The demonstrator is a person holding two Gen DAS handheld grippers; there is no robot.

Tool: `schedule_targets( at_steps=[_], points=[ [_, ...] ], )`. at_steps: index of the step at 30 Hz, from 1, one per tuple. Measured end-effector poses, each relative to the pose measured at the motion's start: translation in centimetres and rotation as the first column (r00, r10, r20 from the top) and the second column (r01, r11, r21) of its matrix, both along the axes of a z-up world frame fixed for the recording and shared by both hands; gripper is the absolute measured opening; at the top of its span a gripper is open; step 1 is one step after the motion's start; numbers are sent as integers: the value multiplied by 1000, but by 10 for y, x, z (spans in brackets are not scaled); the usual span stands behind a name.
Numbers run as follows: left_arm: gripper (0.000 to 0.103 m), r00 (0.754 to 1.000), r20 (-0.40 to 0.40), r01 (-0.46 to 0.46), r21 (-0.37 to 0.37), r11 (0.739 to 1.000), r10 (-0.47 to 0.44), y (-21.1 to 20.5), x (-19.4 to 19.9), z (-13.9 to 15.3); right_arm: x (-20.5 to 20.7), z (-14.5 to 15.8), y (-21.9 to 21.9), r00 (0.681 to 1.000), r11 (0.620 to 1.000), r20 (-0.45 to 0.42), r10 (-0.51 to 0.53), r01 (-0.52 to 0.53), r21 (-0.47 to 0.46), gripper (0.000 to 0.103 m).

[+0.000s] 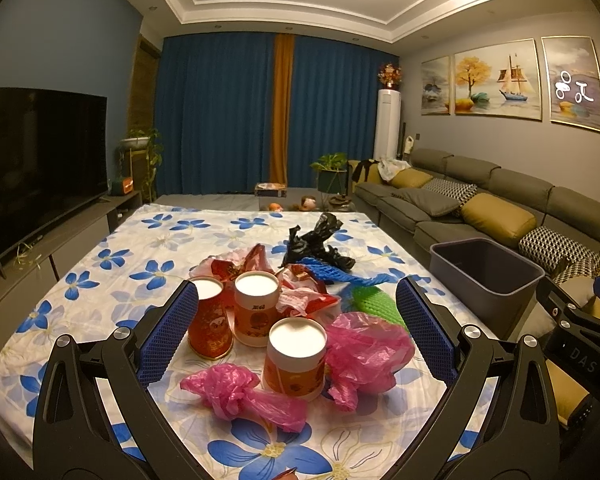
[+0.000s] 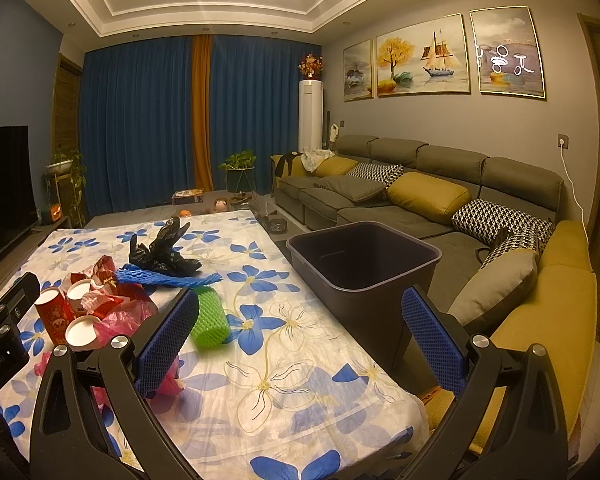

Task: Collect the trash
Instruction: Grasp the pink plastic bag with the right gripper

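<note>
Left wrist view: left gripper (image 1: pixel 296 316) jaws wide apart, empty, hovering over trash pile, nearest cup (image 1: pixel 294 354) w/ pink bags (image 1: pixel 364 354) beside. Start of job, I judge; next needs descent, close on one item. Right view only: right gripper (image 2: pixel 302 326) also apart, empty; bin (image 2: pixel 364 264) interior bare, just right of table (image 2: pixel 300 380).

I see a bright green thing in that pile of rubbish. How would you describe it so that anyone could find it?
Start at the table with the blue-flowered cloth and go to its bin side. There, at the edge of the rubbish pile, lies the green foam net sleeve, just in front of the blue foam net. It is the only green thing, a short roll with a mesh surface.
</note>
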State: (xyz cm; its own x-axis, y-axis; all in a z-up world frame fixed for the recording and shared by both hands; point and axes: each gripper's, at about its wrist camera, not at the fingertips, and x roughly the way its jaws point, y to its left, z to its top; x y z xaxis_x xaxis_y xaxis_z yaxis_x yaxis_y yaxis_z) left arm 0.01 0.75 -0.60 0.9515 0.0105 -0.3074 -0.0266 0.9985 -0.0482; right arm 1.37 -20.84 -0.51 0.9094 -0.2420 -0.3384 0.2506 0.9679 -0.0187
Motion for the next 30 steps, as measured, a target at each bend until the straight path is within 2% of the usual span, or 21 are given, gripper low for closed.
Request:
schedule_targets(
  at_steps=[17, 26, 30],
  points=[
    [98, 1000, 1, -7, -2, 1000, 7, 2, 3, -2, 6, -7, -1, 999, 999, 17, 36, -37, 22, 98],
    [98, 999, 15, -52, 3, 999, 52, 33, 1, -15, 28, -31, 21, 974, 974, -21, 228, -227, 27, 98],
    [97, 996, 8, -83, -4, 997, 83, 51, 0, -23, 39, -43, 33, 952, 951, -41, 302, -299, 73, 98]
  ],
)
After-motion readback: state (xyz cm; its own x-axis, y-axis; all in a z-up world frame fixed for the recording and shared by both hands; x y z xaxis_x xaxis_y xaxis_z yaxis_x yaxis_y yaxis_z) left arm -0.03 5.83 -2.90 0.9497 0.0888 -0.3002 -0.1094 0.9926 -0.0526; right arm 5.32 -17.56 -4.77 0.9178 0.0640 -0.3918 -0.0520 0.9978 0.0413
